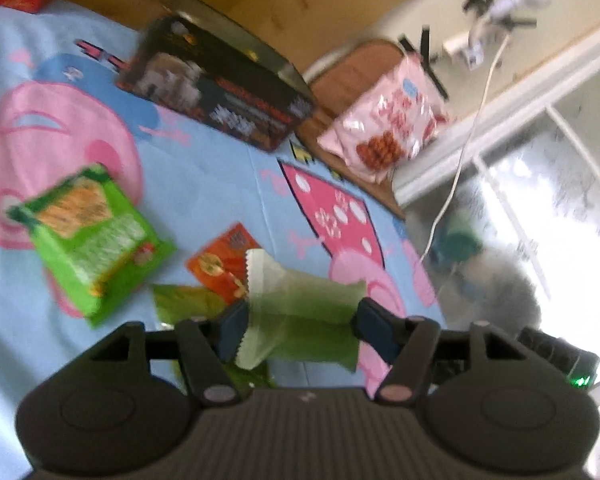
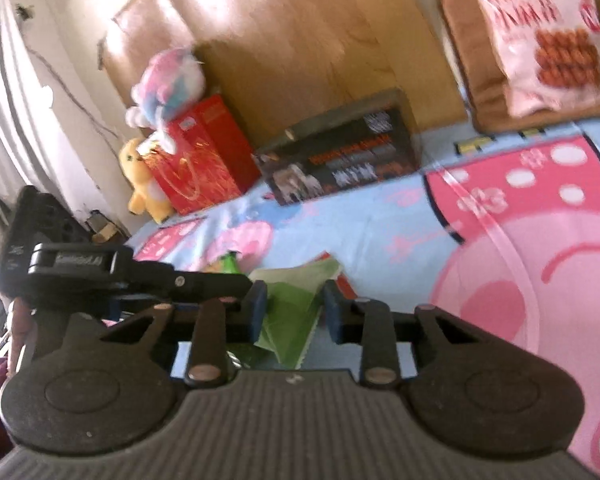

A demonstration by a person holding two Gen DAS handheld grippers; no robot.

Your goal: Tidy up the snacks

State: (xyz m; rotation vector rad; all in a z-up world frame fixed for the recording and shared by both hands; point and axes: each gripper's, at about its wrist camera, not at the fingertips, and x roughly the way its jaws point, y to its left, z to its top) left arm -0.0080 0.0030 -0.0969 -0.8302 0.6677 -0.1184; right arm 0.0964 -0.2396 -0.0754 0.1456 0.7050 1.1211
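While jaws flank one green packet (image 1: pixel 300 312), one dark box (image 1: pixel 220 88)

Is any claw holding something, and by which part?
The left claw grips the green snack packet across its middle. The packet also sits between the right claw's pads; their contact is unclear.

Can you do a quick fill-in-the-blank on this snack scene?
1. The left gripper has a pale ____ packet between its fingers.
2. The pink bag lies on a ____ cushion.
3. The dark box stands on a ____ cartoon sheet.
4. A yellow plush sits beside the ____ gift bag.

Answers: green; brown; blue; red
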